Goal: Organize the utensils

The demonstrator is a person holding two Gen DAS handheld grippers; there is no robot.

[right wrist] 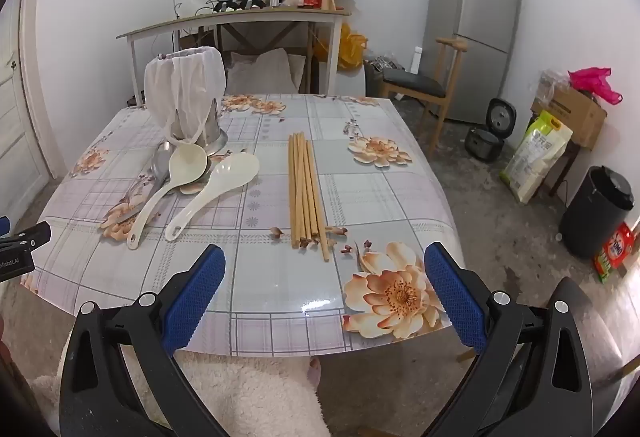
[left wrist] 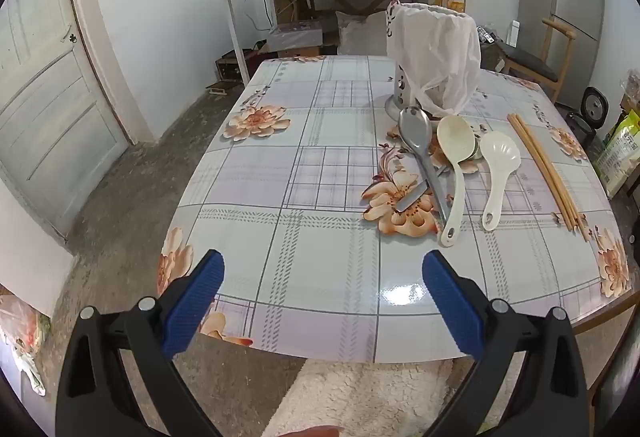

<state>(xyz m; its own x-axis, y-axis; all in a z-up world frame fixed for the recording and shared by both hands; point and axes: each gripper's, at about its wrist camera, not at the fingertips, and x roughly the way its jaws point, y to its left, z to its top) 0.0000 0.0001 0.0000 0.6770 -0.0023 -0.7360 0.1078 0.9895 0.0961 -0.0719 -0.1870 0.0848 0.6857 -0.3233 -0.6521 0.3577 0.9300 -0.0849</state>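
Right wrist view is showing the chopsticks lying as a tight parallel bundle near the middle of the bench, running from 12 toward 6 o'clock. I am counting about 6, though the overlap is making an exact count uncertain. They are looking light, stiff and thin, likely to roll or scatter, so pinching across the whole bundle near its middle seems safest. At 9 o'clock from them, 2 cream plastic spoons are lying side by side, light and smooth; their narrow handles are offering the surest hold. Beside these, 1 metal spoon is resting partly on another metal utensil whose kind I cannot tell; both probably slippery and heavier. Behind them, at 12 o'clock, 1 metal holder is standing upright, draped in a thin white bag. The right gripper and left gripper are hovering over the near bench edge, jaws wide apart, gripping nothing.
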